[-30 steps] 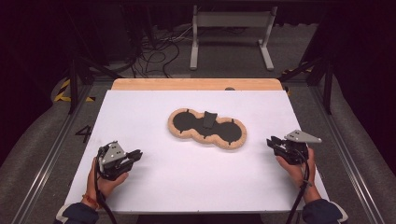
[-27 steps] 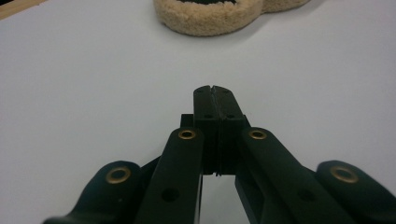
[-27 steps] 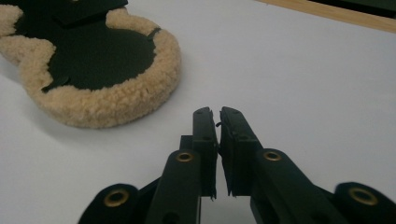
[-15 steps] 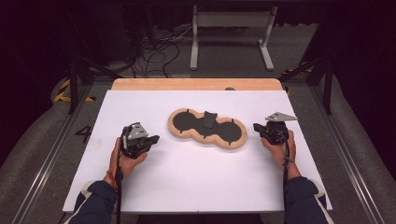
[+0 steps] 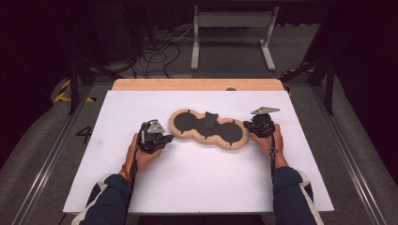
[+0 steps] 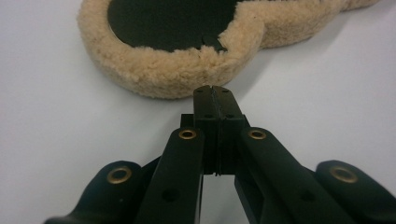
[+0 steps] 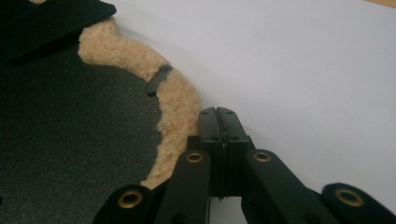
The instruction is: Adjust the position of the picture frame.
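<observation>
A tan fleece pad (image 5: 206, 137) with two round black centres and a black middle tab lies on the white table (image 5: 202, 178). My left gripper (image 5: 165, 137) sits at its left end, jaws shut and empty, tips just short of the fleece rim (image 6: 177, 74). My right gripper (image 5: 248, 125) is at the pad's right end, also shut with nothing between its fingers, its tips beside the fleece edge (image 7: 180, 100). In the left gripper view my gripper (image 6: 214, 88) points at the pad. In the right gripper view my gripper (image 7: 219, 112) rests over bare table by the black centre (image 7: 70, 140).
A wooden strip (image 5: 197, 84) runs along the table's far edge. Beyond it are floor cables (image 5: 155, 51) and a white metal stand (image 5: 232, 33). Metal rails (image 5: 51, 150) flank the table. A small black clip (image 7: 158, 79) sits on the fleece rim.
Both hands have moved inward from the table's sides toward the fleece pad, and now sit at its left and right ends.
</observation>
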Action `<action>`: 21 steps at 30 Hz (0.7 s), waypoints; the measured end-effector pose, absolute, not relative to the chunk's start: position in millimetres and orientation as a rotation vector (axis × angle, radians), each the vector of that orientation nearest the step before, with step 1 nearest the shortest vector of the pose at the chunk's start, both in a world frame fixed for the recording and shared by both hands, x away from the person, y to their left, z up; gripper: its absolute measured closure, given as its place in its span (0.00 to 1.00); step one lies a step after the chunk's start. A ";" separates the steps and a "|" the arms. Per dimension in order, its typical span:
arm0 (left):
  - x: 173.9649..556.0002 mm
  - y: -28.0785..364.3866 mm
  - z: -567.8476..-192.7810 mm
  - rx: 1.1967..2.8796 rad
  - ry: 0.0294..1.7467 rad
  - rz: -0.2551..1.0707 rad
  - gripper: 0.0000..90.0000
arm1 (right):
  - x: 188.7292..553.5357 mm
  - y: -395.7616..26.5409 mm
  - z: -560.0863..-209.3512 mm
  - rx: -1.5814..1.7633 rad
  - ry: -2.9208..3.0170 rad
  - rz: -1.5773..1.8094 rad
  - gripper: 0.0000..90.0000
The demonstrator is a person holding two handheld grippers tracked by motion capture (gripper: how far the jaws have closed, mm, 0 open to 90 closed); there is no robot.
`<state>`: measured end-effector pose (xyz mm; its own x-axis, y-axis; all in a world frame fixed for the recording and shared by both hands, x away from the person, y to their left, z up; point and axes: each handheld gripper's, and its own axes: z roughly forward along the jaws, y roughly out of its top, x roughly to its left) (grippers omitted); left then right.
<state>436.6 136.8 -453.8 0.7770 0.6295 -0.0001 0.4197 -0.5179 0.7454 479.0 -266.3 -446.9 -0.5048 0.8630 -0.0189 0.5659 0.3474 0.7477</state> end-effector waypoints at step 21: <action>438.4 134.3 -457.7 2.228 0.775 0.335 1.00 | 434.4 -249.2 -444.5 0.932 2.519 1.060 1.00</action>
<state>438.4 134.3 -457.7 0.7833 0.6216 0.0029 0.4282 -0.5430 0.7224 434.4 -249.2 -444.5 -0.7628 0.6465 0.0136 0.4617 0.5297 0.7115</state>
